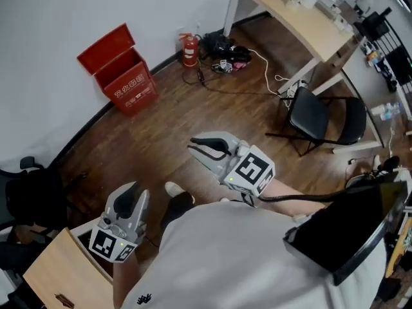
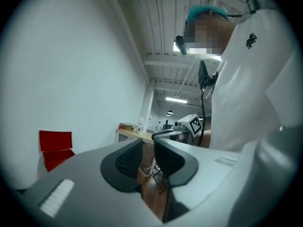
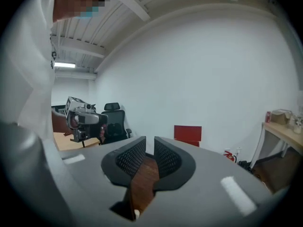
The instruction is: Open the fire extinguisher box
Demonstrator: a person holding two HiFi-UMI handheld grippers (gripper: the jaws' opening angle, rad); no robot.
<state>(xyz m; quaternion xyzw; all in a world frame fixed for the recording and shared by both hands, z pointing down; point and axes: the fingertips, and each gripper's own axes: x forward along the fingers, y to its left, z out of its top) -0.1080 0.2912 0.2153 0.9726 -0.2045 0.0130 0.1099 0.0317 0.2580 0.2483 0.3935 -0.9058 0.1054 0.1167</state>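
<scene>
Head view gives me the fire extinguisher box (image 1: 125, 76) on the wooden floor (image 1: 193, 118), set against the foot of the white wall (image 1: 64, 18) and well apart from both grippers. It is a red box with white characters printed on its front face. Its lid is already up, hinged at the wall side and leaning back towards the wall, so the red inside shows. Its long axis runs along the wall, its mouth faces up, and its printed face points out into the room. A small red fire extinguisher (image 1: 188, 49) stands further along the same wall, beside a tangle of black cables.

From my left gripper (image 2: 147, 160) I see the box low at the left edge, lid raised. Its jaws stand a narrow gap apart with only floor between them. My right gripper (image 3: 149, 156) looks across at the box too, with the lid showing as a red panel above its jaws. Those jaws also stand slightly apart and hold nothing. In the head view both grippers hang in front of my body, above the floor.
</scene>
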